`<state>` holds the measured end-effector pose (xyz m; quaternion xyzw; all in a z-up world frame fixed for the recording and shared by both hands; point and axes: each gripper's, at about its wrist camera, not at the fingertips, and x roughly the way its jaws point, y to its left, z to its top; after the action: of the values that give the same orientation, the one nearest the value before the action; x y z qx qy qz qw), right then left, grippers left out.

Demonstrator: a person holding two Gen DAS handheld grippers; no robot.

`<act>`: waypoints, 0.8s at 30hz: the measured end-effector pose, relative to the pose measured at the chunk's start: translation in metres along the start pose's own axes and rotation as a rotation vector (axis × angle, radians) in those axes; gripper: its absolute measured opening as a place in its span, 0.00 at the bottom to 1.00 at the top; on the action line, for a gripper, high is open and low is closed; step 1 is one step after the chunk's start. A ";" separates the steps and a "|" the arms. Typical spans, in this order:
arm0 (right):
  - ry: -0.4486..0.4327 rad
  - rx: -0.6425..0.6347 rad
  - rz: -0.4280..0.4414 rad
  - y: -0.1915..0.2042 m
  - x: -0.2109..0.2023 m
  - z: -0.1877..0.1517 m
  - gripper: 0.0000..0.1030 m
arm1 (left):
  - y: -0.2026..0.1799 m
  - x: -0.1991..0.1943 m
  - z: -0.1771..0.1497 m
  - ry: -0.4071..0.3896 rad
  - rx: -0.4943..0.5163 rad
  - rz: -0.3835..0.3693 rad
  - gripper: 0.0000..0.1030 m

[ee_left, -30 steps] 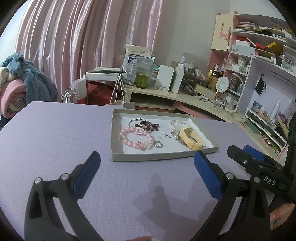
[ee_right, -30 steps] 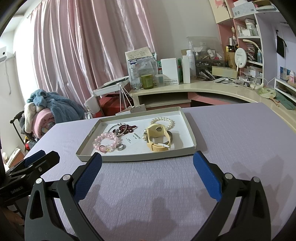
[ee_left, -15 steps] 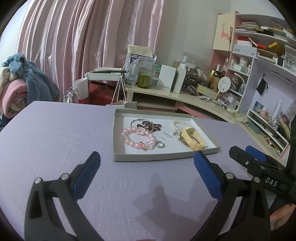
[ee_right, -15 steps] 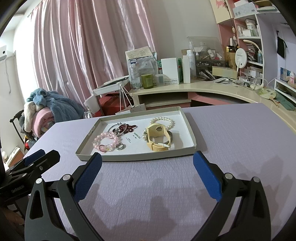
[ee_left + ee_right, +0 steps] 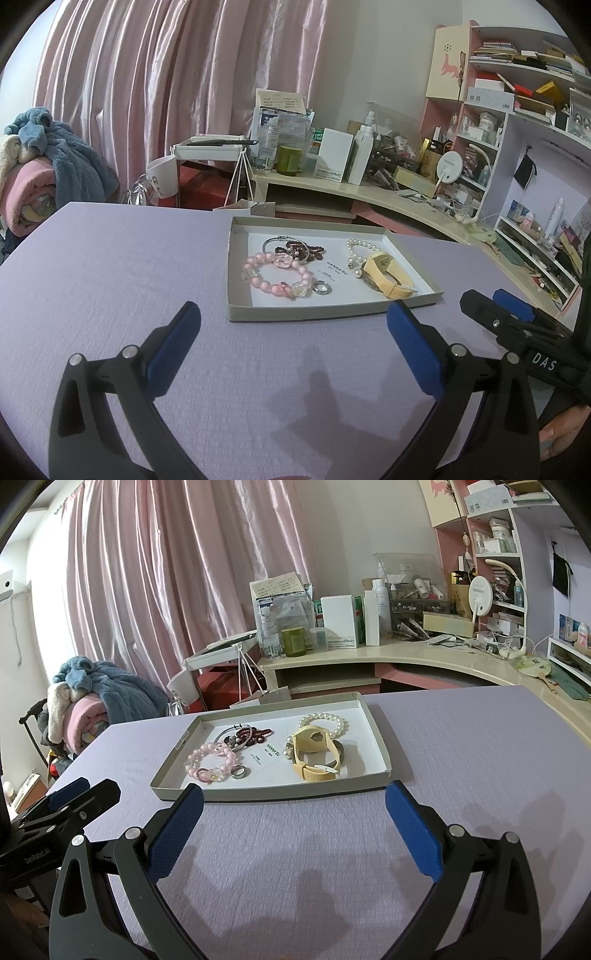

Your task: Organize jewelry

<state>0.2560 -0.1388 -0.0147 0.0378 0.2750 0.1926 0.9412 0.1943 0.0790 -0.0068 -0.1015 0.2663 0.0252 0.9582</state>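
Note:
A shallow grey box tray (image 5: pixel 325 314) (image 5: pixel 273 795) lies on the lilac table. In it are a pink bead bracelet (image 5: pixel 275 275) (image 5: pixel 210 760), a silver ring (image 5: pixel 322 287) (image 5: pixel 240 771), a dark red bead bracelet (image 5: pixel 312 251) (image 5: pixel 255 735) with a silver bangle (image 5: pixel 271 242), a pearl bracelet (image 5: pixel 356 249) (image 5: pixel 325 720) and a yellow watch (image 5: pixel 386 275) (image 5: pixel 314 755). My left gripper (image 5: pixel 291 332) is open, just short of the tray's near edge. My right gripper (image 5: pixel 293 810) is open too, its blue fingertips (image 5: pixel 406 812) at the tray's near wall. Both hold nothing.
The right gripper's tip (image 5: pixel 495 314) shows at the right of the left wrist view; the left one's tip (image 5: pixel 70 797) shows at the left of the right wrist view. A cluttered desk (image 5: pixel 369 653), shelves (image 5: pixel 517 110), pink curtains and a blanket pile (image 5: pixel 44 162) stand beyond the table.
The left wrist view has risen and drifted slightly left, so the tray sits further right. The right gripper has crept a little towards the tray. Both grippers stay open.

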 end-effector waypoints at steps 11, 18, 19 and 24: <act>0.000 -0.001 0.000 0.000 0.000 0.000 0.97 | 0.001 0.000 0.000 -0.001 -0.001 0.000 0.98; 0.001 -0.002 0.000 0.000 0.000 0.000 0.97 | 0.000 0.000 0.000 0.000 0.000 -0.001 0.98; 0.000 -0.002 0.000 0.000 0.000 0.000 0.98 | 0.000 0.000 0.000 -0.001 0.001 0.000 0.98; 0.001 -0.001 0.000 0.000 0.000 0.000 0.97 | 0.002 0.001 0.000 0.000 0.001 0.000 0.98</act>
<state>0.2562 -0.1389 -0.0148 0.0370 0.2755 0.1927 0.9411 0.1946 0.0811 -0.0075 -0.1009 0.2665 0.0250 0.9582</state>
